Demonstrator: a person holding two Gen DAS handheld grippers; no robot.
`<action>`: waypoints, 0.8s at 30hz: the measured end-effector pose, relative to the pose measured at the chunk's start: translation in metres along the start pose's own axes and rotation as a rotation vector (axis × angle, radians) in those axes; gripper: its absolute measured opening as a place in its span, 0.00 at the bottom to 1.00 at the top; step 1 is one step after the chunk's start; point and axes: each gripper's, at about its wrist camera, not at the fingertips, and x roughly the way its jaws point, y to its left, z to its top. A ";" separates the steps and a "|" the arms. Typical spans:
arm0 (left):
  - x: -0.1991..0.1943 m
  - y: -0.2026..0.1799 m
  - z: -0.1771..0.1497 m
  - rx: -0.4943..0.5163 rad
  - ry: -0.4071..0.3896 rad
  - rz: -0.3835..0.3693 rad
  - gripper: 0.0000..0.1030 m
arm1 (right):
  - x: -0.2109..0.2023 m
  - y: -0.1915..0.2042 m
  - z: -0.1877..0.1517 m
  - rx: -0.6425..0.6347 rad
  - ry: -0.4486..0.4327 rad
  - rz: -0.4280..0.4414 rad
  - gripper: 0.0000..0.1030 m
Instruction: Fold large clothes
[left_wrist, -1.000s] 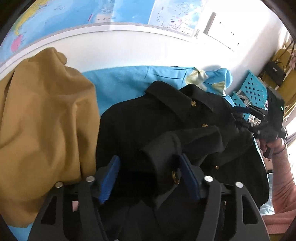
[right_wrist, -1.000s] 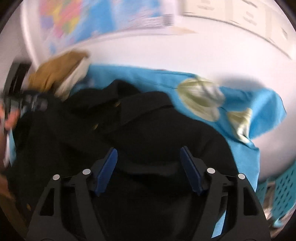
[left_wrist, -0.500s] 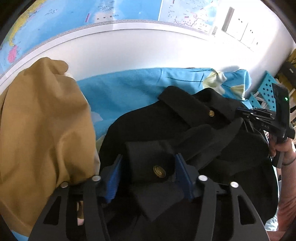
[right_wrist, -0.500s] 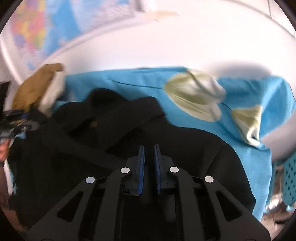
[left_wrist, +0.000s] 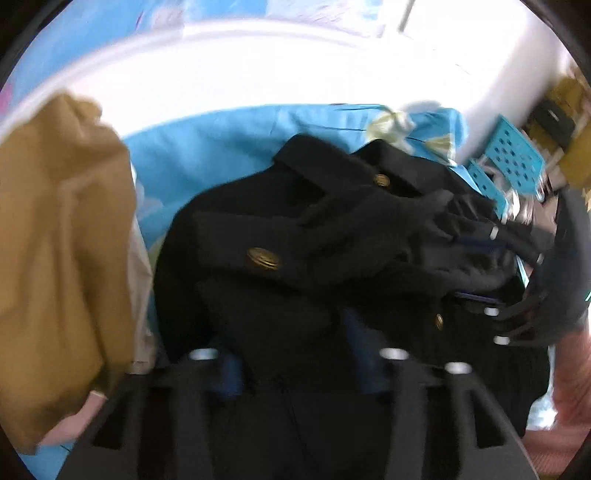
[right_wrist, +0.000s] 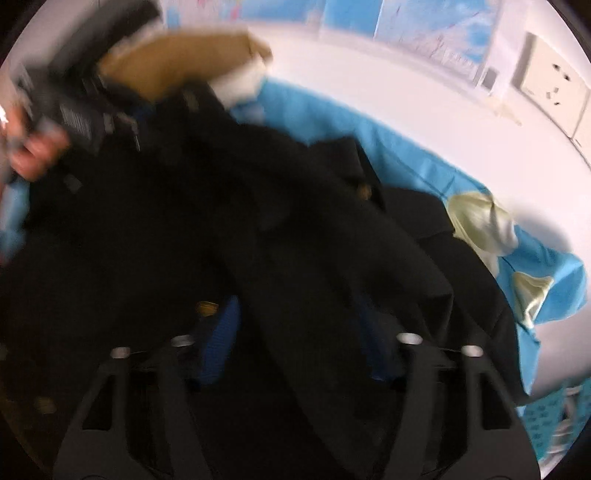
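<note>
A big blue sheet with pale flower shapes covers the surface below a white wall. The black coat is our landmark: it lies in a crumpled heap in the middle of that sheet, with its collar on the far side, toward the wall. A brown garment is piled just beside the coat, on its left in the left wrist view. A blue plastic basket with round holes sits past the coat's right side, near the wall.

The left gripper is at the near edge of the coat. Its fingers have just been closing, and a thick fold of black cloth sits between the blue pads, filling the gap (the picture is blurry, but the pads look pressed on it).

The right gripper is over the coat's near right part. Its fingers have just been opening, and a strip of the coat runs between them. There is space at the left pad, so I cannot tell if they hold it.

A hand holds the left gripper at the coat's far left in the right wrist view.

A gold button shines on the coat's cuff, just past the left gripper.
</note>
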 end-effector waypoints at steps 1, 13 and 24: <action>-0.001 0.004 0.002 -0.022 -0.004 -0.042 0.15 | -0.002 -0.004 0.000 0.032 -0.009 0.043 0.15; -0.044 0.028 -0.040 -0.092 -0.074 0.016 0.50 | -0.046 0.001 -0.025 0.037 0.016 0.152 0.59; -0.131 0.056 -0.116 -0.121 -0.312 0.096 0.74 | -0.038 0.051 0.049 0.023 -0.172 0.242 0.67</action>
